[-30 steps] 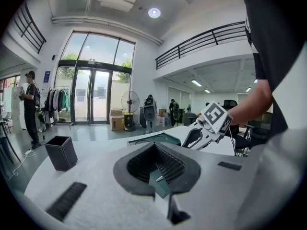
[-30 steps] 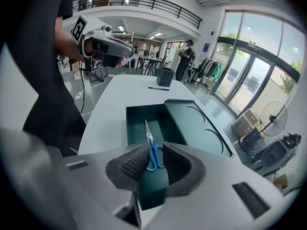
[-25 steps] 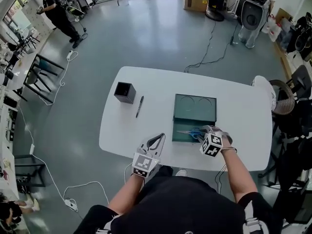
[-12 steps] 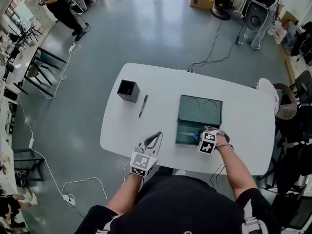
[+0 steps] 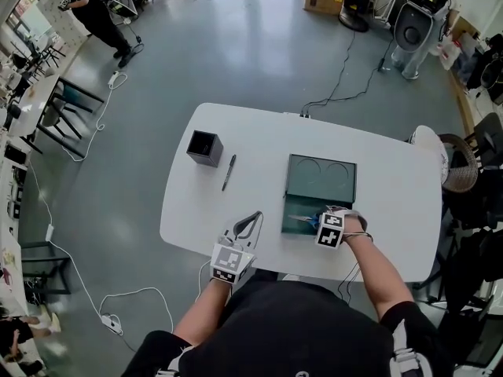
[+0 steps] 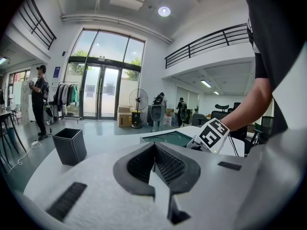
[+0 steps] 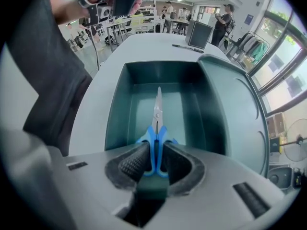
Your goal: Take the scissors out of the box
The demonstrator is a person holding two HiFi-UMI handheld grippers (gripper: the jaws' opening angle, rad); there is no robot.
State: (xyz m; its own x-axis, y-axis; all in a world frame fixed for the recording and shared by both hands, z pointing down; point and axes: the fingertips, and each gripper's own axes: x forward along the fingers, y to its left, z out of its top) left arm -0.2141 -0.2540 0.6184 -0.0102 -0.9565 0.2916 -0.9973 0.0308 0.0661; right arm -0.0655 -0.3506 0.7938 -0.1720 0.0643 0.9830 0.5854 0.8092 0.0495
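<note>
The scissors [image 7: 157, 114], with blue handles and steel blades, lie flat in the open dark green box [image 7: 117, 109]; they show small in the head view [image 5: 301, 218]. My right gripper [image 7: 154, 164] points steeply down into the box's near end [image 5: 324, 223]. Its jaws are closing, with the blue handles between them and both pads against the handles. My left gripper [image 5: 250, 225] rests over the table's front edge, left of the box, shut with nothing in it [image 6: 154, 169]. The box's lid [image 5: 321, 177] lies open on the far side.
A black pen [image 5: 227, 171] and a black square cup [image 5: 203, 148] lie on the white table [image 5: 377, 187] to the left of the box. The cup [image 6: 69, 145] stands ahead of the left gripper. A person stands far off at the room's upper left.
My right gripper has sunk into the box and tipped steeper, down over the scissors' handles. The left gripper has shifted a little along the front edge.
</note>
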